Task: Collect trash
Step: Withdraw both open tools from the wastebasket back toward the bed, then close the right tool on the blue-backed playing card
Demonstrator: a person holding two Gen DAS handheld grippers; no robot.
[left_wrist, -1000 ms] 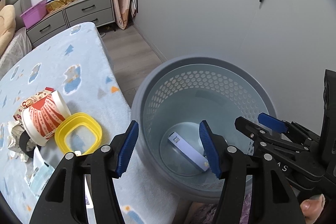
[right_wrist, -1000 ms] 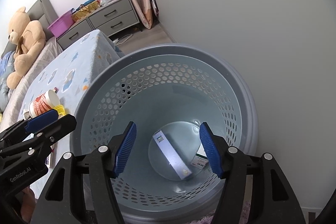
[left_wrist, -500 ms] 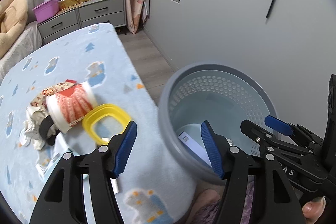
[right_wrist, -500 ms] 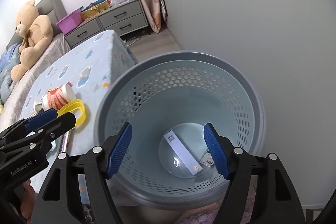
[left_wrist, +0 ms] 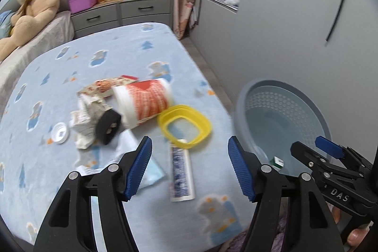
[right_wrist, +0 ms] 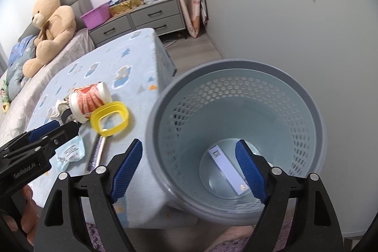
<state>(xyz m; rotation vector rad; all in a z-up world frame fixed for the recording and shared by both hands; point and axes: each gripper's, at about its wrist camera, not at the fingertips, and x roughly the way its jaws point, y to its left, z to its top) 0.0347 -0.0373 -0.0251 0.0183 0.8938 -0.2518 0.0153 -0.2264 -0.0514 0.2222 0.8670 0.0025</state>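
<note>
- Trash lies scattered on the blue-blanketed worktop [left_wrist: 118, 56] in the left wrist view, all of it beyond the left gripper [left_wrist: 189, 167]. Its fingers [left_wrist: 139, 167] stand wide apart and hold nothing.
- Nearest piece is the flat tube [left_wrist: 180, 172]. It lies just past the fingertips, between them, with its long axis running near-to-far, roughly along the fingers. I judge a straight reach forward would bring the fingers to either side of it.
- Farther off sit the yellow ring [left_wrist: 184, 125], touching the tube's far end, then the red-and-white cup [left_wrist: 144, 104] on its side, with crumpled wrappers [left_wrist: 87, 115] and a black roll [left_wrist: 107, 126] to its left.
- Right wrist view: the right gripper [right_wrist: 189, 171] hangs over the near rim of the grey basket [right_wrist: 236, 124], fingers [right_wrist: 251, 171] spread wide and empty. A long flat box [right_wrist: 228, 168] already lies on the basket floor.
- Same view shows the remaining trash to the left of the basket, with the left gripper plainly the nearer of the two; the tube [right_wrist: 95, 152] lies just beside its tip.
</note>
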